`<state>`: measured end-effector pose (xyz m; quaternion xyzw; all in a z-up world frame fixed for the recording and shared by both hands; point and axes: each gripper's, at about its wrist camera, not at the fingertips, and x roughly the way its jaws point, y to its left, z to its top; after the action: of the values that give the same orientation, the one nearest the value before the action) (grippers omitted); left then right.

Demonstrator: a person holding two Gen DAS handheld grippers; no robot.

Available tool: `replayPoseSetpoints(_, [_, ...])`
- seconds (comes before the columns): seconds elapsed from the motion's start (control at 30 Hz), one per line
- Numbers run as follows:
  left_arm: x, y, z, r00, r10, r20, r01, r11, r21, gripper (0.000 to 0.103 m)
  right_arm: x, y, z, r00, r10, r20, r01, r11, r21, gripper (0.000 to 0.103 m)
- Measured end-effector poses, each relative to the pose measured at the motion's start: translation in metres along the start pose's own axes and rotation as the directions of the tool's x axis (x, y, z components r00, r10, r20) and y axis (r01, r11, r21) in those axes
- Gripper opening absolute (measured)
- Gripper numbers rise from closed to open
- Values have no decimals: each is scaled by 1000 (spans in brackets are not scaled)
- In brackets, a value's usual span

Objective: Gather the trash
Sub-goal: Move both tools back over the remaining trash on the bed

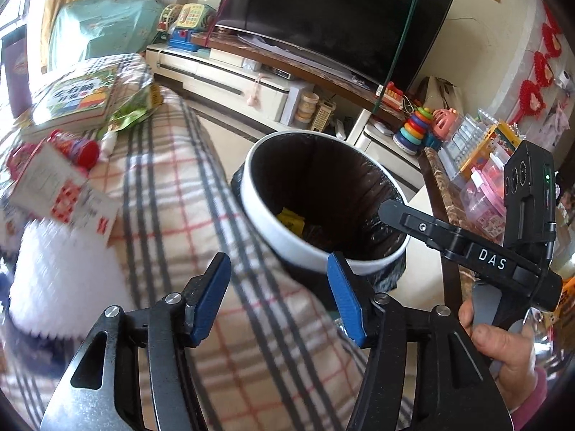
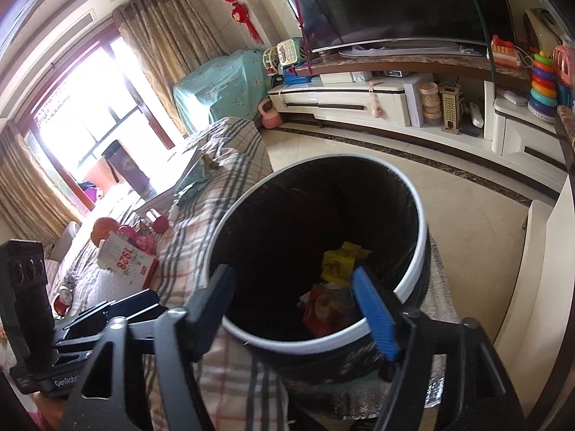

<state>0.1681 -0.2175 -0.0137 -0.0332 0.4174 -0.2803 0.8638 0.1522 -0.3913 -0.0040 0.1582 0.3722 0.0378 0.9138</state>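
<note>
Closest to us, our left gripper (image 1: 278, 296) stands with its blue pads spread and nothing between them, above the plaid blanket (image 1: 172, 194) just short of the bin's rim; our right gripper (image 2: 298, 309) hangs over the trash bin (image 2: 418, 248), its fingers wide apart and empty; a hand (image 1: 503, 352) grips its handle in the left view. Down in the black-lined bin we see the trash: a yellow wrapper (image 2: 339, 260) and a red packet (image 2: 323, 307) lying on the bottom. Beyond, on the blanket, sit a red-and-white carton (image 1: 66, 194), a red-capped bottle (image 1: 77, 151) and a picture book (image 1: 75, 98); farther off, across the tiled floor (image 2: 463, 215), stand the TV cabinet (image 2: 345, 102) and the dark television (image 1: 334, 18).
</note>
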Motion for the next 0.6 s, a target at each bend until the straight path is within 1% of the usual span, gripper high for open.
replayPoseSetpoints(0.17, [-21,9,-18,999,26,24,-26,1000,-13,59,-3,12,-13,1000,20,3,-20,1000,11,81])
replayPoseSetpoints(0.3, [-35,17,-29,999,34,34,-33,999,-31,59,-5,24,-20,1000,27,7,-27,1000,1,84])
replayPoseSetpoints(0.37, [-43,22,-34,998,43,42,-41,998,-40,60,-7,32,-25,999,31,9,-31,999,-9,90])
replayPoseSetpoints(0.43, [-51,29,-41,997,56,53,-52,997,-62,61,-8,39,-29,999,41,10,-40,999,-16,92])
replayPoseSetpoints(0.6, [-70,46,-54,993,93,72,-85,991,-107,66,-7,55,-40,998,56,0,-56,998,-37,94])
